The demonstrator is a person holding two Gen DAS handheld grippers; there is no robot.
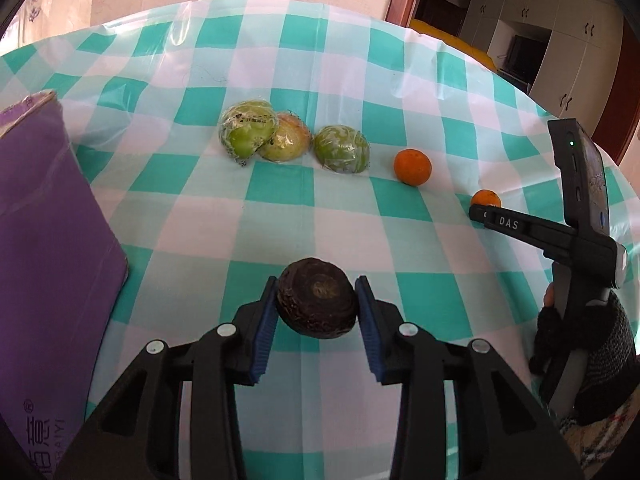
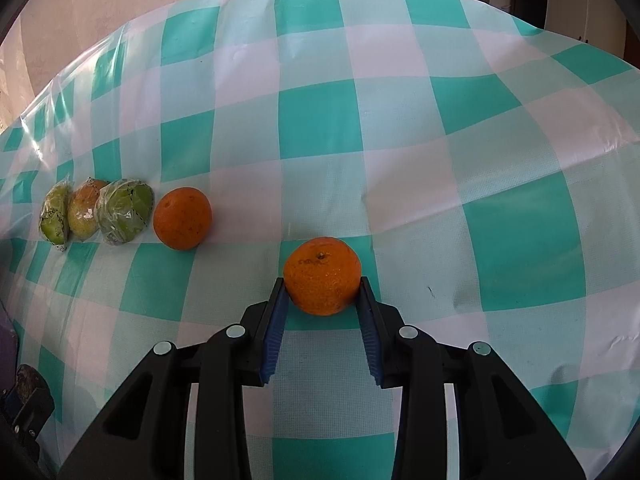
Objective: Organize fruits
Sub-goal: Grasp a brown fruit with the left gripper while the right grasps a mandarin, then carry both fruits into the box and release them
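The left gripper (image 1: 316, 304) is clamped on a dark brown, rough-skinned round fruit (image 1: 317, 303), its blue ribbed pads (image 1: 267, 328) pressing the fruit's two sides just above the teal-and-white checked plastic tablecloth (image 1: 224, 216), toward the near edge of the table. The right gripper (image 2: 322, 284) is likewise closed on a bright orange mandarin with a small stem scar (image 2: 322, 275), blue pads against both flanks, the fruit resting on or just over the cloth; I cannot tell which.

Outward from the mandarin, in the right wrist view, a second orange mandarin (image 2: 182, 217) lies on the cloth to its left and farther back, well apart from the held one. Just beside it runs a row of three fruits wrapped in clear film: a green one (image 2: 126, 211), then a yellowish one (image 2: 83, 209), then another green one (image 2: 55, 216), the three touching one another. The row lies toward the table's left side.

In the left wrist view a purple box with printed lettering (image 1: 44, 248) stands at the table's left edge. At the right edge a gloved hand (image 1: 588, 344) holds the right gripper's black handle.
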